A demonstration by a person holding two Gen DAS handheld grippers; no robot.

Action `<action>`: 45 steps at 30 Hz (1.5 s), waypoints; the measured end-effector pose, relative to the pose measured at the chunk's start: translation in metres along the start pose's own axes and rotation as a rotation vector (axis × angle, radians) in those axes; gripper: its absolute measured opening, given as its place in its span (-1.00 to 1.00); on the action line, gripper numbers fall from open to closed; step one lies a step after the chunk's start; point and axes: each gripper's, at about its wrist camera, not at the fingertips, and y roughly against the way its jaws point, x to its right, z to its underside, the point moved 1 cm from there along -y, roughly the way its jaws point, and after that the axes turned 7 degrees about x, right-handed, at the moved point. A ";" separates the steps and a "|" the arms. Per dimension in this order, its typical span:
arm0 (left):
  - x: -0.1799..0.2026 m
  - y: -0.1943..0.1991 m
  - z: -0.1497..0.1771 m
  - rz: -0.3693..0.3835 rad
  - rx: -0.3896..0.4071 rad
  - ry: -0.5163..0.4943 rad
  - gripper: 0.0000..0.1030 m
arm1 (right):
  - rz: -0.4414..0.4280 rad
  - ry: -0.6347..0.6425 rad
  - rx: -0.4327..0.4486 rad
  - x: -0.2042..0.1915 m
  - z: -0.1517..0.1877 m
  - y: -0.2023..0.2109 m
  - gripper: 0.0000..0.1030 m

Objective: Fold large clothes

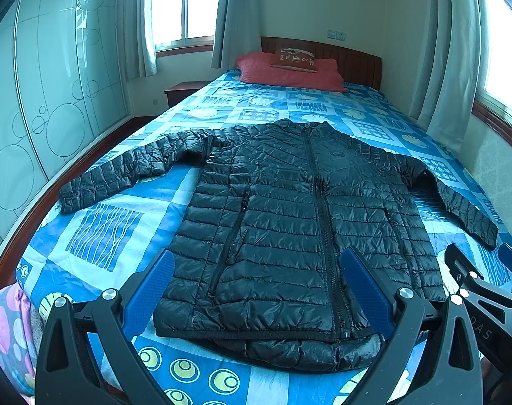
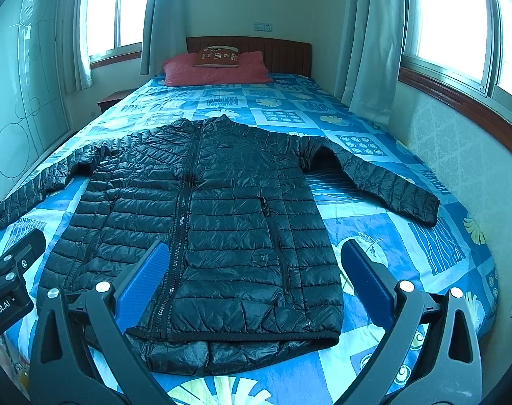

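A black quilted puffer jacket (image 1: 289, 222) lies flat and zipped on the bed, collar toward the headboard, both sleeves spread out to the sides. It also shows in the right wrist view (image 2: 222, 222). My left gripper (image 1: 257, 270) is open and empty, held above the jacket's hem on its left half. My right gripper (image 2: 256, 263) is open and empty, above the hem on the jacket's right half. The right gripper also shows at the right edge of the left wrist view (image 1: 485, 270). The left gripper's body shows at the left edge of the right wrist view (image 2: 9, 270).
The bed has a blue patterned sheet (image 1: 104, 229). A red pillow (image 1: 289, 74) and a small cushion (image 1: 294, 57) lie at the wooden headboard (image 2: 276, 50). A wardrobe (image 1: 36, 84) stands left, a nightstand (image 1: 181, 91) beyond it, and a wall with curtained windows right (image 2: 458, 155).
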 end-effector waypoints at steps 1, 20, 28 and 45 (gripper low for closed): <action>0.000 0.000 0.000 0.001 0.000 0.000 0.91 | 0.000 -0.001 0.000 -0.001 0.000 0.000 0.96; -0.077 -0.080 -0.006 -0.149 -0.066 0.116 0.91 | -0.034 -0.267 -0.042 0.067 0.002 -0.066 0.08; -0.213 -0.174 0.024 -0.456 -0.182 0.288 0.91 | 0.045 -0.698 -0.048 0.220 0.032 -0.155 0.38; -0.282 -0.208 0.057 -0.614 -0.208 0.430 0.93 | 0.228 -1.161 0.172 0.403 0.084 -0.265 0.44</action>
